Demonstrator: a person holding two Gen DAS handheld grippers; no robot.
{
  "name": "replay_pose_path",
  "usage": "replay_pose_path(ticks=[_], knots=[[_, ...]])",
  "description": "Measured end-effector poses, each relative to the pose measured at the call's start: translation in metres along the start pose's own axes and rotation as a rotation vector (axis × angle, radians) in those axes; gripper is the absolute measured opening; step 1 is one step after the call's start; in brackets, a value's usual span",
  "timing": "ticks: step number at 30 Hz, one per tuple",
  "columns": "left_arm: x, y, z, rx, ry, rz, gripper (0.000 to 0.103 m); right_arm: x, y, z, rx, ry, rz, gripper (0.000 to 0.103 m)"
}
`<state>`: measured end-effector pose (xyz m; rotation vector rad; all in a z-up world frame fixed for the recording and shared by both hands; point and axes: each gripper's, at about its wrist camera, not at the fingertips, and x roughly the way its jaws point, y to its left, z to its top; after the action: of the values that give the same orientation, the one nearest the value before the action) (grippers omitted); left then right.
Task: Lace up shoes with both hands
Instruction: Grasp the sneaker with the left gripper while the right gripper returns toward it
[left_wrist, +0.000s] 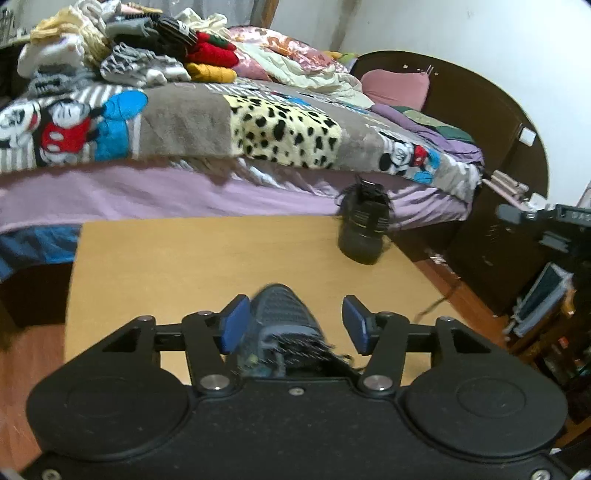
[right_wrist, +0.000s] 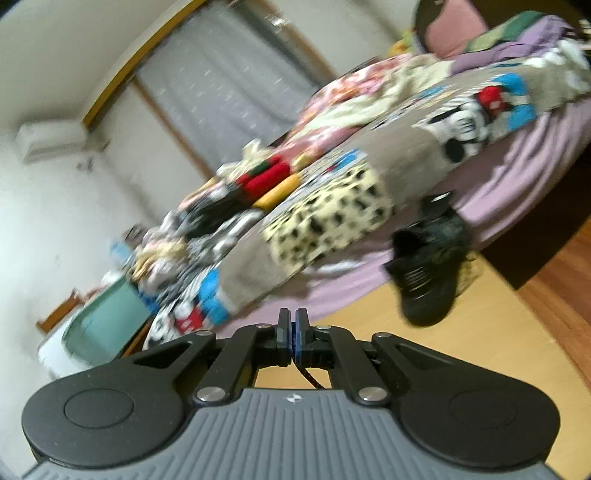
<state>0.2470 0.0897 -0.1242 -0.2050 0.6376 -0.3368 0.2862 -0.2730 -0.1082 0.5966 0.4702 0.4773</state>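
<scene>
In the left wrist view a grey-blue knit shoe (left_wrist: 284, 317) lies on the wooden table (left_wrist: 166, 266), toe pointing away. My left gripper (left_wrist: 295, 325) stands open around it; the left blue pad (left_wrist: 233, 325) is close against the shoe's side and the right pad (left_wrist: 356, 325) is clear of it. A dark lace strand (left_wrist: 432, 306) trails off to the right past the table edge. A black shoe (left_wrist: 364, 229) stands at the table's far edge. In the right wrist view my right gripper (right_wrist: 293, 325) is shut on a black lace (right_wrist: 308, 374) that hangs below its pads. The black shoe (right_wrist: 428, 269) is ahead to the right, blurred.
A bed (left_wrist: 184, 192) with a patchwork blanket and piled clothes (left_wrist: 129, 44) runs along the table's far side. A dark headboard (left_wrist: 480, 110) and a cluttered cabinet (left_wrist: 498, 251) stand at the right. Wooden floor (right_wrist: 554, 280) shows beyond the table (right_wrist: 498, 350).
</scene>
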Motion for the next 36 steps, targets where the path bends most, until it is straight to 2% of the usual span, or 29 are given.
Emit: replay_pose_path(ticks=[5,11,15,21,27,29,31,32,36], knots=[[-0.009,-0.026,-0.007,0.026,0.028,-0.036,0.056,0.008,0.025,-0.017,-0.014,0.090,0.081,0.004],[-0.022,-0.055,-0.009,0.045,0.009,-0.080,0.056,0.009,0.052,-0.040,-0.024,0.185,0.159,0.004],[-0.024,-0.068,-0.010,0.085,0.007,-0.102,0.055,0.009,0.067,-0.055,-0.072,0.245,0.182,0.004],[-0.016,-0.077,-0.012,0.174,0.032,-0.116,0.035,0.012,0.077,-0.069,-0.143,0.310,0.193,0.004],[-0.006,-0.085,-0.016,0.272,0.049,-0.106,0.026,0.021,0.079,-0.073,-0.180,0.341,0.191,0.004],[-0.003,-0.087,-0.017,0.300,0.054,-0.105,0.018,0.024,0.081,-0.074,-0.195,0.352,0.192,0.004],[-0.001,-0.089,-0.018,0.324,0.057,-0.101,0.004,0.026,0.082,-0.076,-0.206,0.364,0.196,0.004],[0.000,-0.090,-0.019,0.337,0.057,-0.101,0.003,0.027,0.082,-0.077,-0.206,0.368,0.198,0.004],[-0.001,-0.079,-0.017,0.259,0.027,-0.108,0.002,0.027,0.080,-0.075,-0.180,0.361,0.219,0.008]])
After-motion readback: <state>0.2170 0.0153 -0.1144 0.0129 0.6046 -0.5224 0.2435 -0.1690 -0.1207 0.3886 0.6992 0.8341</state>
